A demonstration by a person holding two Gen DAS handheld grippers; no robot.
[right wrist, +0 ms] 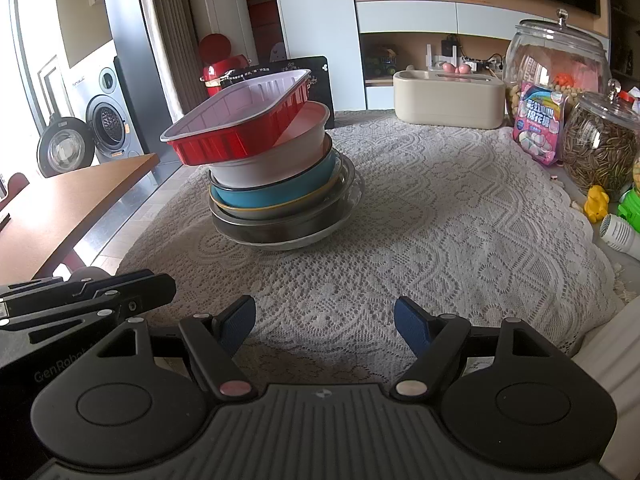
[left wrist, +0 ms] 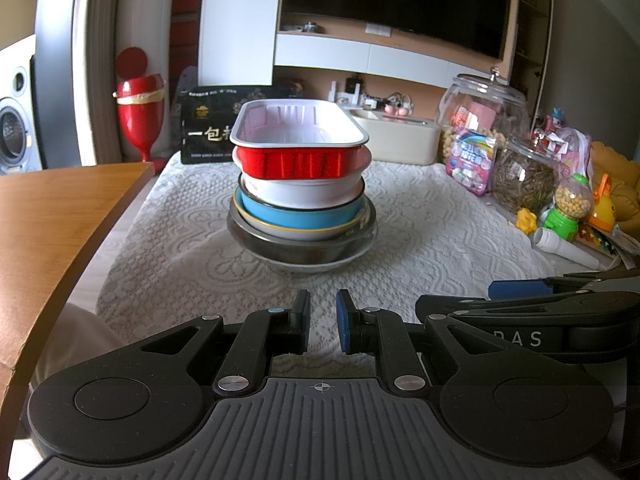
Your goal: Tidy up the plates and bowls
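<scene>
Stack of bowls [left wrist: 302, 200], mid-table on the lace tablecloth [left wrist: 420, 220]: red foil tray [left wrist: 300, 142] on top, white bowl [left wrist: 304, 192], blue bowl [left wrist: 300, 218] and glass dish [left wrist: 304, 252] beneath.

Risk: the tray could slide off if nudged.

Its tilt and overhang to the left are shown only in the right wrist view [right wrist: 240, 116]; from the left wrist it appears level.

Left gripper [left wrist: 323, 320]: jaws nearly together, nothing held. Right gripper [right wrist: 325, 326]: jaws apart, nothing held.

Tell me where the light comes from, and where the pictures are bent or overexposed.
Right wrist view: daylight enters from the left, blowing out the far left edge and shining on the brown wooden tabletop. Left wrist view: dimmer and more even; the fisheye bends that wooden tabletop edge; the stack topped by a red foil tray stays sharp.
</scene>
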